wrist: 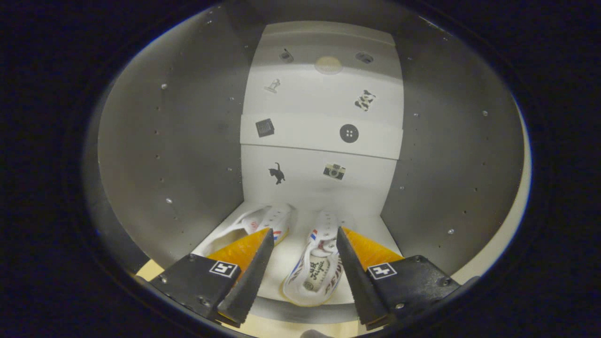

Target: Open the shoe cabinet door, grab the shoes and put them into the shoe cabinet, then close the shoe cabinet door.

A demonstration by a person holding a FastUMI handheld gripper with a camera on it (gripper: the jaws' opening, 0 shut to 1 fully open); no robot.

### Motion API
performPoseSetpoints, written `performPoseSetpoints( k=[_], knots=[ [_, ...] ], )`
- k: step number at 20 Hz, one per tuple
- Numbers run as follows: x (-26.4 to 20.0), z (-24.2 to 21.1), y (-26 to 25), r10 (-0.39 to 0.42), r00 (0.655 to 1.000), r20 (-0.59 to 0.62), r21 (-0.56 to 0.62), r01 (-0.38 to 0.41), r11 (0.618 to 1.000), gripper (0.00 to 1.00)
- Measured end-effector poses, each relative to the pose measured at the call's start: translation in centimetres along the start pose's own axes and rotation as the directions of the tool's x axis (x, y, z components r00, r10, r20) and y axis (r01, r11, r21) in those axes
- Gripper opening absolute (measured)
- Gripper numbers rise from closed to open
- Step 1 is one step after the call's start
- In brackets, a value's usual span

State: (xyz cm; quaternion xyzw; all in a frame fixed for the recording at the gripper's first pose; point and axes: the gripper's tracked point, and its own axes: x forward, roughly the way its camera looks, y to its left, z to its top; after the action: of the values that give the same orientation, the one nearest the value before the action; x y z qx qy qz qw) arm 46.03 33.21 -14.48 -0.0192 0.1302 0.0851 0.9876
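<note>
- Shoes: left shoe [263,225] and right shoe [315,263] lie side by side on the cabinet floor [291,253], toes toward the back panel [319,183].
- Gripper [304,239]: fingers spread, released, holding nothing; right shoe just ahead between them.
- Pose: pointed into the cabinet, tilted down.
- Step (est.): back straight out, avoid the shoes, then shut the door.

Grey side panels [188,155] dotted with peg holes flank a white back wall [321,183] carrying small stickers [334,171]; a round light [328,65] glows at the top centre.
</note>
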Motion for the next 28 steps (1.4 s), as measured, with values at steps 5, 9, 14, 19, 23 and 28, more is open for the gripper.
performPoseSetpoints(
  k=[5, 9, 14, 19, 23, 28],
  knots=[
    [-7.3, 0.2, 1.7, 0.011, 0.998, 0.068, 0.016, -0.012, 1.0, 1.0],
    [-15.0, -0.5, 3.2, 0.031, 0.991, 0.129, 0.018, -0.033, 0.999, 1.0],
    [-26.4, -2.9, 3.2, 0.038, 0.983, 0.18, 0.017, -0.042, 0.999, 1.0],
    [-36.9, -5.6, -1.1, -0.012, 0.978, 0.206, 0.092, -0.007, 0.996, 1.0],
    [-43.5, -8.5, -6.3, -0.093, 0.979, 0.182, 0.125, 0.071, 0.99, 1.0],
    [-48.5, -12.8, -14.6, -0.218, 0.971, 0.094, 0.154, 0.202, 0.967, 1.0]
  ],
)
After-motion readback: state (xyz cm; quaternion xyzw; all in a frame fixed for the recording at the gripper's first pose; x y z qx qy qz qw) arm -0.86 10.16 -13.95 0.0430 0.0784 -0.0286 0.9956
